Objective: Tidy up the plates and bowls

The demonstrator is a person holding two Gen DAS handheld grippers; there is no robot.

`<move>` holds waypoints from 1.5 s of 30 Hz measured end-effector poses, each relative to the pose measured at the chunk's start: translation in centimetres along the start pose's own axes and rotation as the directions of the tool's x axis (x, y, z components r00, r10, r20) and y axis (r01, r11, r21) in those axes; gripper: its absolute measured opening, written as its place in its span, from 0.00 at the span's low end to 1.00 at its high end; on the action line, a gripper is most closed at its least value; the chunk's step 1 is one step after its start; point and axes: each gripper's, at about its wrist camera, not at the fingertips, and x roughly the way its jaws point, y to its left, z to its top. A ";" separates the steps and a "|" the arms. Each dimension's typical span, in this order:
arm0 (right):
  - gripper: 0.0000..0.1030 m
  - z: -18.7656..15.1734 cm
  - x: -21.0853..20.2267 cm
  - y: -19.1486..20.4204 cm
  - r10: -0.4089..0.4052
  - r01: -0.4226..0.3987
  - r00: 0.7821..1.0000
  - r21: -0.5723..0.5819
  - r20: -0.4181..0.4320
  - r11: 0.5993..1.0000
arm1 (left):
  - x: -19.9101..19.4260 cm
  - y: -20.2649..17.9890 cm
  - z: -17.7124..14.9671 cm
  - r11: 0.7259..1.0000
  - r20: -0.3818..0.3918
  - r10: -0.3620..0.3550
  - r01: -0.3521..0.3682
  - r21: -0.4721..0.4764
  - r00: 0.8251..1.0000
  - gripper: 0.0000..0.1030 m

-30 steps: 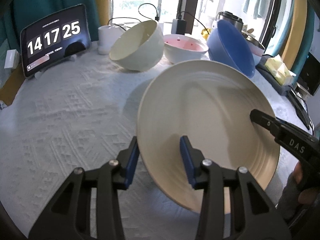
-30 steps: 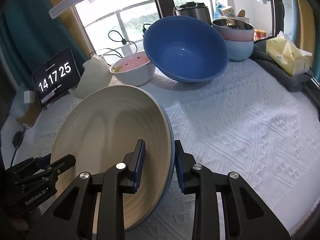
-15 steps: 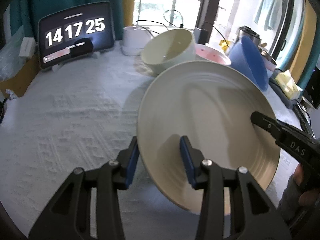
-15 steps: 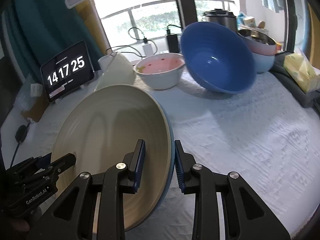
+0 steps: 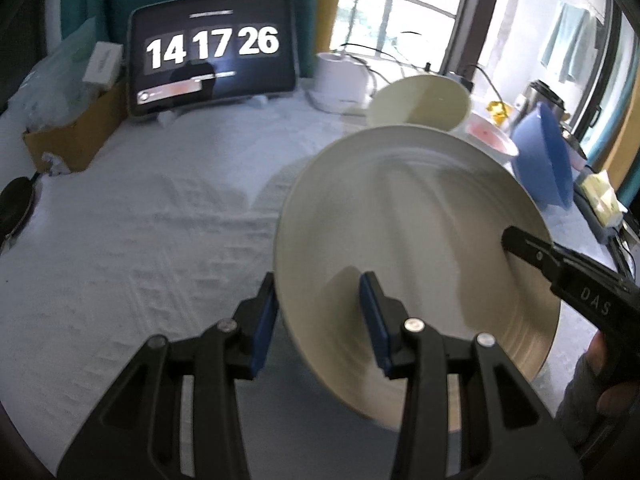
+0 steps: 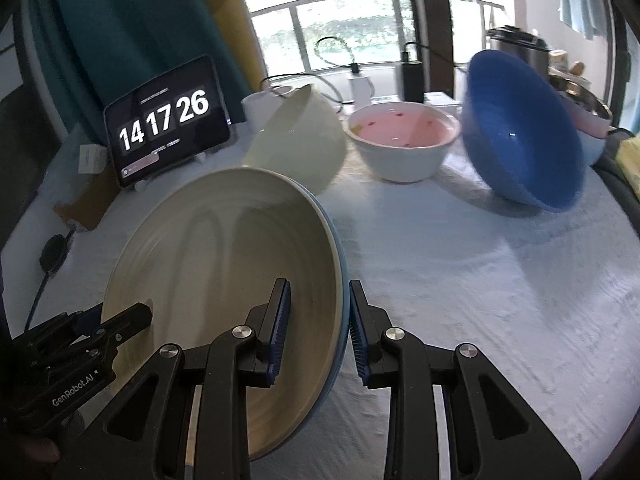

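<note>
A stack of plates, cream on top [image 5: 420, 216] with a blue one under it [image 6: 338, 280], is held tilted above the white tablecloth. My left gripper [image 5: 320, 316] is shut on its near left rim. My right gripper [image 6: 318, 332] is shut on the opposite rim; its finger shows in the left wrist view [image 5: 560, 264]. At the back stand a tilted cream bowl [image 6: 304, 140], a white bowl with a pink inside [image 6: 404, 142] and a tilted blue bowl [image 6: 520, 132].
A tablet clock [image 5: 212, 60] stands at the back left beside a cardboard box [image 5: 76, 136]. A white jar [image 5: 340, 80], chargers and cables [image 6: 412, 76] line the window side. Stacked bowls [image 6: 588, 120] and a yellow pack [image 5: 600, 196] lie at the right.
Both grippers have carried the plate stack to the left across the table, toward the tablet. The bowls now sit further right and back in view. The grips are unchanged.
</note>
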 end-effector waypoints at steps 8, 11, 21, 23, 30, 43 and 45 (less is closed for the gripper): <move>0.30 0.4 2.4 2.7 0.033 -0.034 0.999 -0.031 -0.038 0.999 | 0.8 3.0 0.1 0.998 -0.018 0.040 -0.041 -0.038 0.999 0.41; 0.30 0.5 3.3 3.3 0.034 -0.036 0.998 -0.037 -0.050 0.999 | 1.1 3.7 0.0 0.998 -0.017 0.035 -0.036 -0.049 0.999 0.41; 0.32 0.3 4.7 3.4 0.005 -0.008 0.997 -0.046 -0.073 0.999 | 1.4 3.4 0.3 0.998 0.001 0.055 -0.055 -0.024 0.999 0.42; 0.32 0.4 4.7 3.3 0.010 -0.014 0.997 -0.054 -0.073 0.998 | 1.3 3.4 0.3 0.998 -0.004 0.054 -0.054 -0.030 0.999 0.43; 0.32 0.4 3.8 2.3 0.007 -0.011 0.997 -0.047 -0.075 0.999 | -0.5 3.2 0.4 0.996 0.046 0.079 -0.077 -0.055 0.996 0.44; 0.40 0.0 -0.6 -1.1 0.026 -0.026 1.000 -0.009 -0.001 1.000 | -2.9 -0.6 1.1 0.997 0.123 0.057 -0.052 -0.050 0.991 0.44; 0.40 0.2 -1.2 -1.7 0.022 -0.022 1.000 -0.005 0.014 1.000 | -3.0 -1.5 1.2 0.998 0.124 0.047 -0.042 -0.038 0.991 0.44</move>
